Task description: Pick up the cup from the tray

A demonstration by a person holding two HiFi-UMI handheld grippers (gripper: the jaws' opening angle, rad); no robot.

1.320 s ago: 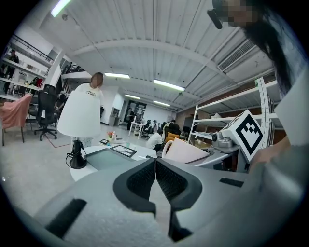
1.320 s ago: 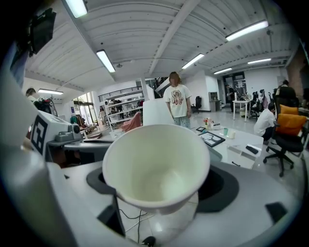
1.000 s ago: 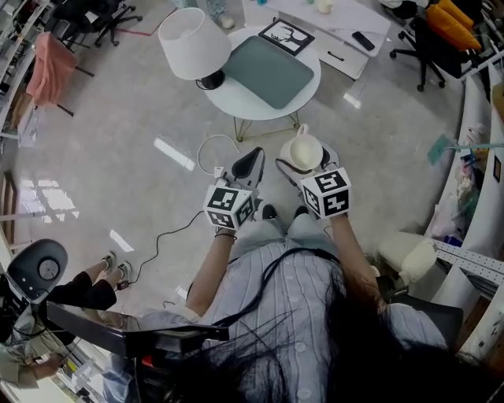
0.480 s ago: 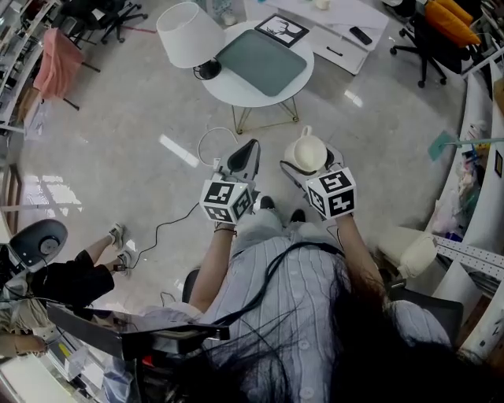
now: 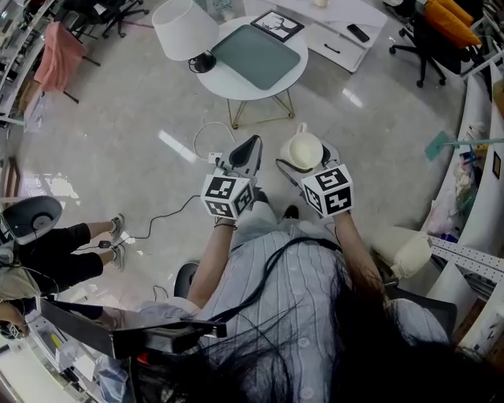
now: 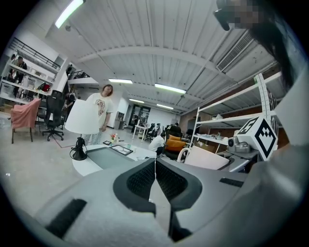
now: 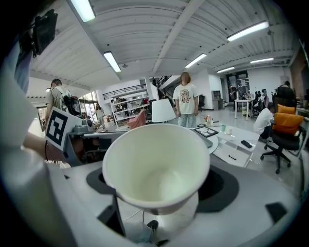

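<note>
A cream cup (image 5: 305, 150) with a handle sits between the jaws of my right gripper (image 5: 307, 161), held over the floor well short of the round table. In the right gripper view the cup (image 7: 157, 166) fills the middle, mouth toward the camera, empty inside. My left gripper (image 5: 246, 156) hangs beside it, jaws pressed together with nothing between them (image 6: 155, 173). The grey-green tray (image 5: 255, 46) lies bare on the white round table (image 5: 236, 79) far ahead; the tray (image 6: 105, 157) also shows in the left gripper view.
A white lamp (image 5: 184, 30) stands at the table's left edge and a framed picture (image 5: 277, 24) at its back. A white cable (image 5: 206, 146) loops on the floor near the grippers. A seated person (image 5: 55, 252) is at the left. Office chairs and desks ring the room.
The table and tray have slid farther up in the head view, so I have backed away from them. Both grippers keep their places relative to my body, with the cup still held.
</note>
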